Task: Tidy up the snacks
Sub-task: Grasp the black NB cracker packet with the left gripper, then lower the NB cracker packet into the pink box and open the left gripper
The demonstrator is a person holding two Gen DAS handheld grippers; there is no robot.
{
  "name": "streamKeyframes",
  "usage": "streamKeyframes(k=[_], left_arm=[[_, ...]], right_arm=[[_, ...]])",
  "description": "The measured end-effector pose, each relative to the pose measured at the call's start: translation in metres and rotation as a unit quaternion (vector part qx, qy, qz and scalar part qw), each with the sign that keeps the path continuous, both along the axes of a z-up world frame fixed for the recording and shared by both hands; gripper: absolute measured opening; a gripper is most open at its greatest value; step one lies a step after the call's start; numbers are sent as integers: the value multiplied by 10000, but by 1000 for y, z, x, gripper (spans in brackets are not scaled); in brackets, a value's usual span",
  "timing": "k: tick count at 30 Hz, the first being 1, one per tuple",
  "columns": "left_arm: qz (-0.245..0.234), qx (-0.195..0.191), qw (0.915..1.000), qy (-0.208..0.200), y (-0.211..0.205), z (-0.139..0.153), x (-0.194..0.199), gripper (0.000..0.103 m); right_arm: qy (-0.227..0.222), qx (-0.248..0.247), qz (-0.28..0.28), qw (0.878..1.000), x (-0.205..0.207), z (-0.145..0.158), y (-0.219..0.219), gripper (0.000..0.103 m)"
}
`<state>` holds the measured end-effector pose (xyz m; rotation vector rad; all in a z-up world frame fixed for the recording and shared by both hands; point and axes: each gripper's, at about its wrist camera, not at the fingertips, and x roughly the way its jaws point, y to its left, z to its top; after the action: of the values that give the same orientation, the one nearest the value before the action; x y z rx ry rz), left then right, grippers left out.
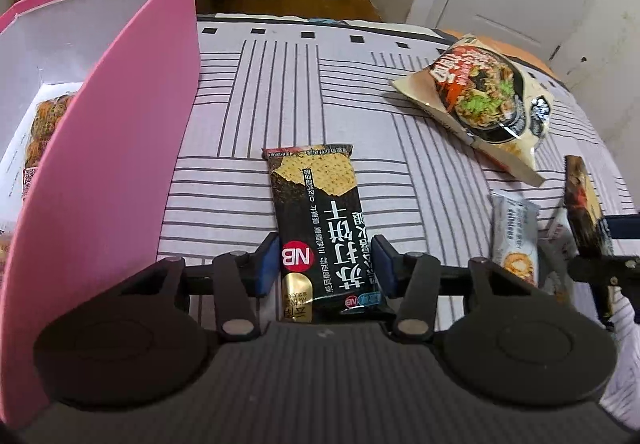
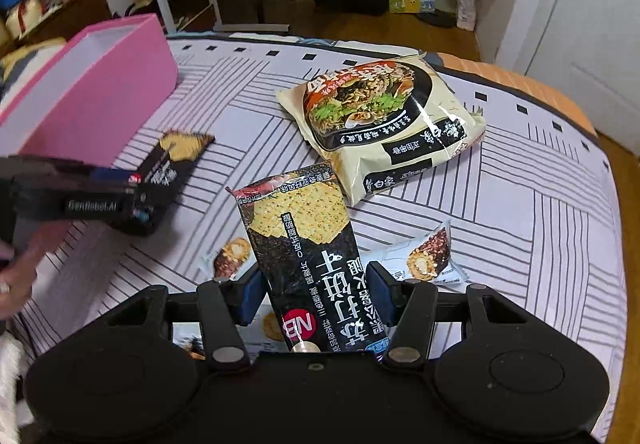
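Currently, left gripper (image 1: 326, 268): blue pads stand apart on either side of a black soda-cracker packet (image 1: 320, 228); the left pad shows a sliver of gap, the right pad looks to touch the wrapper edge, so a firm clamp cannot be told.
Left packet position: lies flat on the striped bedsheet (image 1: 320, 91), lengthwise between the fingers, its far end pointing away from the camera.
Right gripper (image 2: 316, 294): fingers spread about as wide as a second black cracker packet (image 2: 308, 252), which rises tilted off the sheet between them; the pads sit against its edges, gripping it.
Writing on both packets: red round "NB" logo, large white Chinese characters reading 苏打饼干, a picture of a speckled cracker at the far end.
Left gripper body seen from the right wrist: printed "GenRobot.AI".
Pink box (image 1: 104, 147): open-topped, just left of the left gripper, white inside, with a noodle packet (image 1: 44, 123) lying in it.
Instant-noodle bag (image 2: 384, 123): cream and black, bowl photo, Chinese text including 白象, lying on the sheet beyond the right gripper.
Small cake-roll wrappers (image 2: 424, 256): white, lying on the sheet beneath and beside the raised packet.
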<state>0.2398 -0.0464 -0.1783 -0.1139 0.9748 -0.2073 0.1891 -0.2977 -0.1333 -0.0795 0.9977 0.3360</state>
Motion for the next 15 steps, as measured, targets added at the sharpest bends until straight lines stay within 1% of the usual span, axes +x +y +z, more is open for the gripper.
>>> streamKeyframes(k=[5, 11, 15], left_arm=[[-189, -80, 9998, -27, -4, 11, -12, 47], [-199, -322, 9992, 112, 0, 17, -29, 47], [-252, -436, 9986, 148, 4, 28, -40, 47]], right_arm=[[90, 65, -67, 9999, -4, 5, 6, 59], [167, 213, -166, 9995, -10, 12, 11, 59], [235, 253, -176, 9992, -18, 16, 17, 59]])
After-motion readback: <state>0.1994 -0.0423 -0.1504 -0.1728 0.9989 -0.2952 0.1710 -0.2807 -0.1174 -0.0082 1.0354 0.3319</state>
